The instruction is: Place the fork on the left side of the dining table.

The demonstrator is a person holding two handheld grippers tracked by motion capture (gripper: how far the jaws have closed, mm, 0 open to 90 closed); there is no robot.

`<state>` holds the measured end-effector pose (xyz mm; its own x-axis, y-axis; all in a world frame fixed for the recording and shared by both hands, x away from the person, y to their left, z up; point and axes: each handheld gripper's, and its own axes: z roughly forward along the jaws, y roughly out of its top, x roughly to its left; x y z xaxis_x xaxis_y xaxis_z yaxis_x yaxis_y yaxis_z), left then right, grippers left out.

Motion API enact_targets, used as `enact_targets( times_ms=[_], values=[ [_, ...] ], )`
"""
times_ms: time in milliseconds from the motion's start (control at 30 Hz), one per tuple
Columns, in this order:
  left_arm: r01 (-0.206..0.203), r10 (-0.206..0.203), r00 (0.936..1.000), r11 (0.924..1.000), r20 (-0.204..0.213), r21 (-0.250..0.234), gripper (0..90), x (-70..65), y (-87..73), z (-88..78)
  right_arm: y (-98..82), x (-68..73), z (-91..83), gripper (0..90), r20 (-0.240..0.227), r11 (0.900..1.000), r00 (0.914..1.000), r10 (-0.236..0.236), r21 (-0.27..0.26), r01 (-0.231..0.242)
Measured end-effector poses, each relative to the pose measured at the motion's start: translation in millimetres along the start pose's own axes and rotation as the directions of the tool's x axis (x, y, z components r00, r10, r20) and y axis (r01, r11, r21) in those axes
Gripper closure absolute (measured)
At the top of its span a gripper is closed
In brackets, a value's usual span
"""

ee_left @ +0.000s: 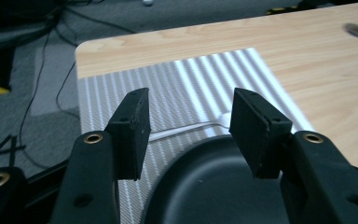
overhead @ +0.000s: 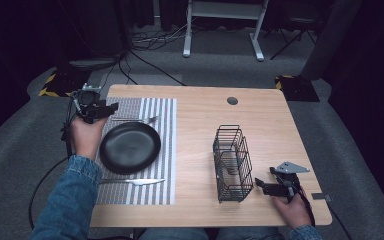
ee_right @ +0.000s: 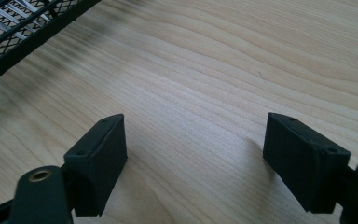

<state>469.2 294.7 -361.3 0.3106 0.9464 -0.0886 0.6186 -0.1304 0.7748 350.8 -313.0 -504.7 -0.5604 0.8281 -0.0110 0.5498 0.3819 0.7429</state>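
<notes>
A black plate [overhead: 130, 147] [ee_left: 214, 186] lies on a grey striped placemat [overhead: 155, 190] [ee_left: 205, 79]. A silver fork [overhead: 137, 119] [ee_left: 191, 128] rests on the mat beyond the plate, and a silver knife [overhead: 135, 181] lies on its near side. My left gripper [overhead: 111, 107] [ee_left: 189, 130] hovers open at the mat's far left, above the plate's rim, with the fork seen between its jaws but not touched. A black wire basket [overhead: 232, 162] [ee_right: 14, 28] stands mid-table. Just to the right of the basket, my right gripper [overhead: 258, 184] [ee_right: 205, 163] is open over bare wood.
The wooden table [overhead: 270, 120] has a round cable hole [overhead: 232, 100] [ee_left: 355, 30] at the back. Cables trail over the grey floor [overhead: 145, 55] behind the table, near a white desk frame [overhead: 225, 25]. A small grey tag [overhead: 318, 196] lies by the right edge.
</notes>
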Motion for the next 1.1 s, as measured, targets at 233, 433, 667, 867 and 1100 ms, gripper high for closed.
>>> enact_targets(
  times_ms=[233,433,667,867,1100],
  values=[
    [-0.079,0.081,0.9956,0.9962,0.048,-0.037,45.4,-18.4,-6.8,-29.2,0.0,0.0,0.0,21.5,0.000,1.000,1.0000,0.000,0.000,0.000],
    [-0.146,0.156,0.9760,0.9865,0.152,-0.075,44.2,-31.8,-17.6,-50.3,0.0,0.0,0.0,21.5,0.000,1.000,1.0000,0.000,0.000,0.000],
    [-0.123,0.148,0.9647,0.9847,0.218,-0.124,42.2,-36.7,-39.0,-72.3,0.0,0.0,0.0,21.5,0.000,1.000,1.0000,0.000,0.000,0.000],
    [-0.164,0.182,0.9657,0.9805,0.186,-0.109,41.1,-51.0,-56.4,-88.6,0.2,-0.3,0.1,21.4,-0.003,1.000,1.0000,0.000,0.000,0.000],
    [-0.252,0.260,0.9602,0.9641,0.102,-0.084,40.3,-78.1,-77.0,-101.5,0.5,-0.5,0.4,21.4,-0.006,1.000,1.0000,-0.002,0.001,0.002]
  ],
)
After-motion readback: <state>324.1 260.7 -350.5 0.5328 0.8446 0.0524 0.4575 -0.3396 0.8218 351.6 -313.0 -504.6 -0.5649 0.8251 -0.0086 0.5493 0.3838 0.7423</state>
